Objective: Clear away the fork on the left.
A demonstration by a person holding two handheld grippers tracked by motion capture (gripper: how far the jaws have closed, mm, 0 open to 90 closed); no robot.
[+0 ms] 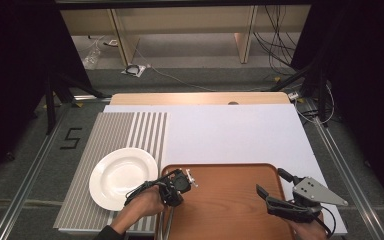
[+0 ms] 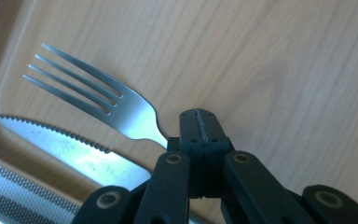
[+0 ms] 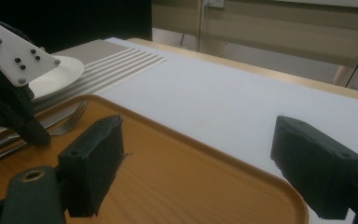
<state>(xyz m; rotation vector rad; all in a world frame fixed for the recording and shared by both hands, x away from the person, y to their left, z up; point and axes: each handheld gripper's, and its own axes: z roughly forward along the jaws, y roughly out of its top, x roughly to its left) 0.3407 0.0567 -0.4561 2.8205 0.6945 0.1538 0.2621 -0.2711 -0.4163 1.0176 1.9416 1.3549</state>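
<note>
A steel fork (image 2: 121,107) and a serrated knife (image 2: 74,151) lie side by side at the left end of a wooden tray (image 1: 225,200). My left gripper (image 2: 198,123) is shut, its jaws pressed together right over the fork's neck. The handle runs out of sight beneath them, and I cannot tell whether the pads touch it. From the right gripper view, the left gripper (image 3: 28,130) points down onto the fork (image 3: 72,119). My right gripper (image 1: 272,182) stands open over the tray's right end, nothing between its jaws.
A white plate (image 1: 122,177) sits on a grey striped placemat (image 1: 110,130) left of the tray. A white sheet (image 1: 230,135) covers the table beyond the tray. The tray has a raised rim (image 3: 205,154).
</note>
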